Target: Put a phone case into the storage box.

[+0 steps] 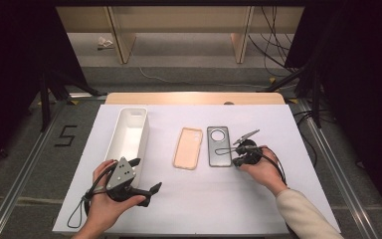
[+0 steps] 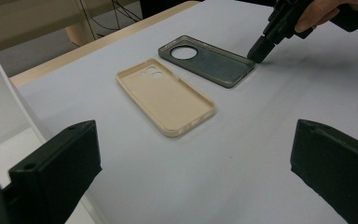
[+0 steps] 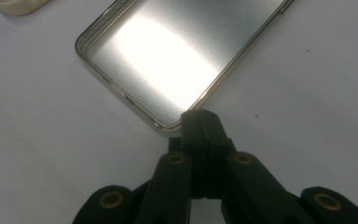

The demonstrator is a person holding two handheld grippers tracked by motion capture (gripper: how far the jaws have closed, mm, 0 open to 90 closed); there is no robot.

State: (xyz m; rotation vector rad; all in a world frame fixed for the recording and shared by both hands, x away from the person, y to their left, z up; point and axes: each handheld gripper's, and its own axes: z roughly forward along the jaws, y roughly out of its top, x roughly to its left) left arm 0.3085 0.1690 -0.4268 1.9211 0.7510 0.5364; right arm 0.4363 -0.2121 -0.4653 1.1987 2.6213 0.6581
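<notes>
The left gripper hovers nearest, jaws wide apart and empty, beside the white plastic bin. Farther off, the right gripper has its jaws pressed together at the near corner of the dark translucent phone case, lying flat on the table beside the beige phone case; whether they pinch its rim I cannot tell. Lift that corner gently, I'd judge, to avoid slipping.
</notes>
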